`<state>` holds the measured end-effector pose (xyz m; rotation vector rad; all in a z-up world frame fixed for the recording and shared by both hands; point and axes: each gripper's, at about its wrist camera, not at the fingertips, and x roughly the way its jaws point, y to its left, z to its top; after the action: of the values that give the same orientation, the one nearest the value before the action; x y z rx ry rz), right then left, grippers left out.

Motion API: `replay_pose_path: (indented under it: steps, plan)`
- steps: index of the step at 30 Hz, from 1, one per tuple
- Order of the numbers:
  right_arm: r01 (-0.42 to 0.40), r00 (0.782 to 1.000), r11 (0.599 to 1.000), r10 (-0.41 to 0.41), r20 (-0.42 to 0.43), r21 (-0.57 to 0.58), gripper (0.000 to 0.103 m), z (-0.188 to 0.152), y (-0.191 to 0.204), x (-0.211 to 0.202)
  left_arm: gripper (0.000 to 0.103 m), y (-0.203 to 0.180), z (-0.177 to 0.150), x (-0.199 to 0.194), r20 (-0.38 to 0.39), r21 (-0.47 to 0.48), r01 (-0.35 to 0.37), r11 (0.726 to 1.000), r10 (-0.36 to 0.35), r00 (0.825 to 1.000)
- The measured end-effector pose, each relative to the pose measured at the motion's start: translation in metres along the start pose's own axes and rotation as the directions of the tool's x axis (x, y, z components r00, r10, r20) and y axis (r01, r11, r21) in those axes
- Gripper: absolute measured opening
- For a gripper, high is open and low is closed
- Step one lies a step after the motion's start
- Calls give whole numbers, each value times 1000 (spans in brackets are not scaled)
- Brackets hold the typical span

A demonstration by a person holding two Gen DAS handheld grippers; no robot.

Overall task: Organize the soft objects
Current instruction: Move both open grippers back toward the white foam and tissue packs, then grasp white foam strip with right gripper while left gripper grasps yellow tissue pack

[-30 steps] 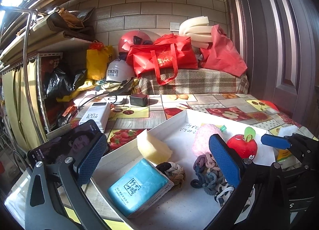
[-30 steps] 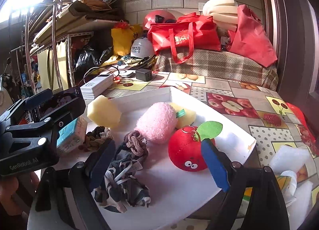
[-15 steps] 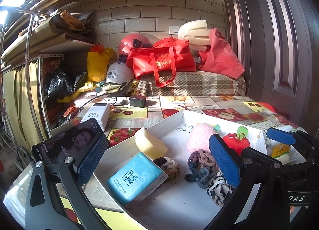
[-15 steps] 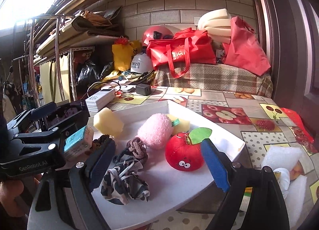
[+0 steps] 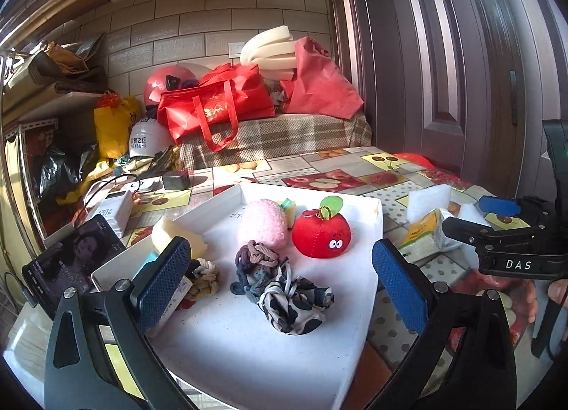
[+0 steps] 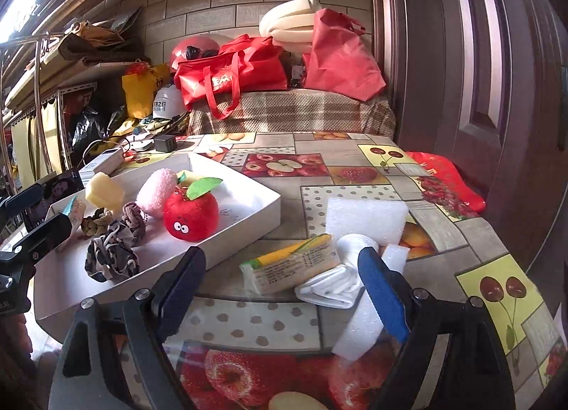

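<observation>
Tray (image 6: 248, 213) at 9 o'clock on worktop (image 6: 355, 161) already holds plush apple (image 6: 191, 210), pink puff (image 6: 157, 191), scrunchies (image 6: 112, 253), sponge (image 6: 103, 190). Left outside, 12 o'clock of right gripper (image 6: 282, 289): tissue pack (image 6: 291, 264), white sock (image 6: 333, 284), 2 foam blocks (image 6: 365, 220). Right jaws apart, empty; left gripper (image 5: 280, 285) jaws apart, empty, over tray.

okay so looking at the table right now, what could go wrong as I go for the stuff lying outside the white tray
The yellow tissue pack, rolled white cloth and foam blocks lie bunched together, so the open right hand-held gripper may catch two at once. The white tray overhangs the table edge; a nudge could tip it.
</observation>
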<state>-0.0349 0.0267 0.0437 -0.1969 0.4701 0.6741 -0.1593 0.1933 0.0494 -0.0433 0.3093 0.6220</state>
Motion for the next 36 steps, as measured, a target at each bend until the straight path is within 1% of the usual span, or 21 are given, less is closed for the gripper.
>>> replay_pose_path:
  steps: [2,3,5,7,10,12,14,16,17,19,20,21,24,28,31,34,36]
  plan:
    - [47,998,998,-45,-43,39,88,-3,-23,1,103,-15,1,3,-15,24,35,999,-35,999]
    - [59,996,997,-55,-68,57,88,-4,-31,3,103,-23,2,5,-22,41,49,998,-48,999]
    - [64,992,994,-53,-117,86,88,-7,-44,8,103,-40,4,9,-35,78,79,994,-76,996]
    - [66,985,993,-50,-168,96,88,-10,-48,15,103,-56,5,12,-49,112,112,987,-107,993]
    - [52,967,995,-28,-253,87,88,-13,-45,31,103,-77,7,19,-80,144,155,977,-145,986]
    - [17,948,996,10,-319,82,87,-17,-43,44,103,-86,8,29,-117,134,186,973,-171,978]
    - [-4,935,994,43,-352,110,87,-20,-47,51,103,-92,10,41,-163,117,203,972,-183,970]
    - [-8,939,990,56,-339,142,85,-19,-56,49,103,-96,11,49,-194,103,213,972,-190,962]
    - [-10,941,988,63,-333,157,79,-18,-61,48,103,-97,11,52,-202,98,215,972,-192,960]
    - [-21,943,983,80,-322,184,65,-19,-70,45,103,-100,11,56,-217,95,219,971,-195,957]
    - [-31,944,982,90,-316,189,49,-18,-74,43,103,-101,10,57,-225,95,219,971,-194,955]
    - [-38,944,980,99,-314,196,41,-19,-79,41,103,-101,10,59,-230,96,222,970,-195,953]
    - [-40,948,971,111,-300,234,36,-21,-96,35,103,-103,11,65,-239,84,224,971,-199,950]
    - [-10,954,953,100,-282,304,36,-25,-125,28,103,-108,13,76,-259,81,208,975,-181,949]
    - [-21,957,930,126,-263,367,36,-28,-136,26,103,-121,14,83,-270,124,201,972,-162,949]
    - [-28,956,932,130,-263,361,36,-27,-134,26,103,-136,14,88,-276,177,200,964,-146,950]
    - [-33,955,933,135,-263,359,36,-28,-133,26,103,-141,14,91,-277,195,194,961,-136,951]
